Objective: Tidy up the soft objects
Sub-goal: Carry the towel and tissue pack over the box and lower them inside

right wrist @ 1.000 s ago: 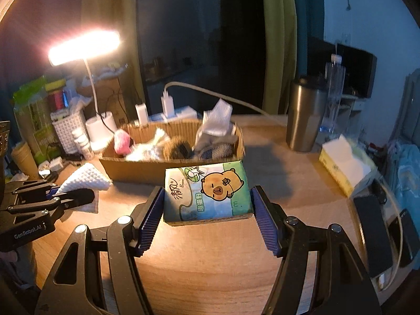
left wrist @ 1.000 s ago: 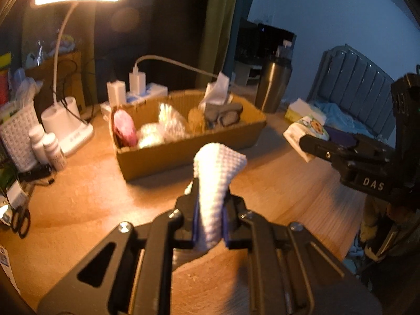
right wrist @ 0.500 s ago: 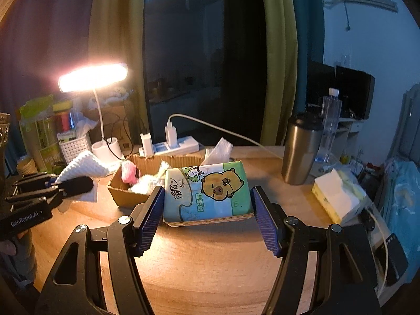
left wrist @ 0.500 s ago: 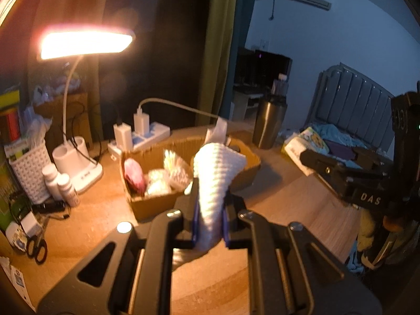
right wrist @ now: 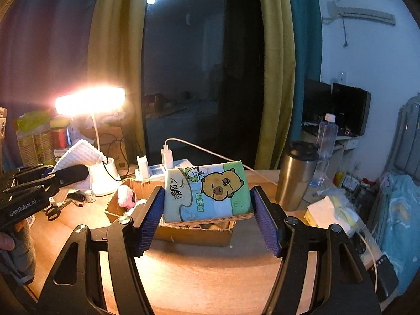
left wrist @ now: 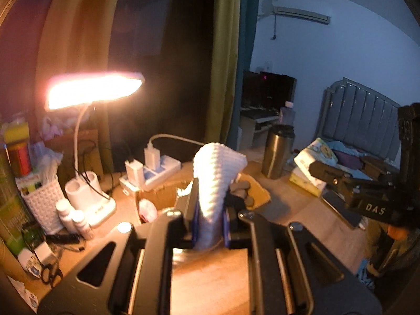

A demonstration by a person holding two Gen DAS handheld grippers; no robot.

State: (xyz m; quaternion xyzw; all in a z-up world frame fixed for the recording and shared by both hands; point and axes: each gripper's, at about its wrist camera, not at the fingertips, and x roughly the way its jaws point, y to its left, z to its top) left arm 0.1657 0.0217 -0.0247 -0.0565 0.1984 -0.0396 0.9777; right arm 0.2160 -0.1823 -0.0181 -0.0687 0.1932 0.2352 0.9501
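Night outside the dark window, yellow-green curtains (right wrist: 275, 78) either side, and a desk lamp (left wrist: 92, 90) glowing hard over a wooden counter (right wrist: 210, 270). Writing first: the left gripper (left wrist: 210, 225) reads "GenRobot.AI" along its side in the right view, and the right gripper (right wrist: 207, 212) shows "DAS" in the left view. A tissue pack (right wrist: 207, 191) carries a cartoon capybara and Chinese characters I can't read clearly.

Left jaws are clamped tight on a white waffle cloth (left wrist: 216, 176), which stands up out of them, held in the air above the near left part of the cardboard box (right wrist: 194, 233). Right jaws are spread wide with the tissue pack spanning the gap; it sits tilted, lifted over the front of the box, and whether both pads actually press on it I cannot tell. Inside the box, something pink (right wrist: 126, 197). A steel tumbler (right wrist: 296, 176) stands to the right, a white power strip (left wrist: 149, 173) behind.
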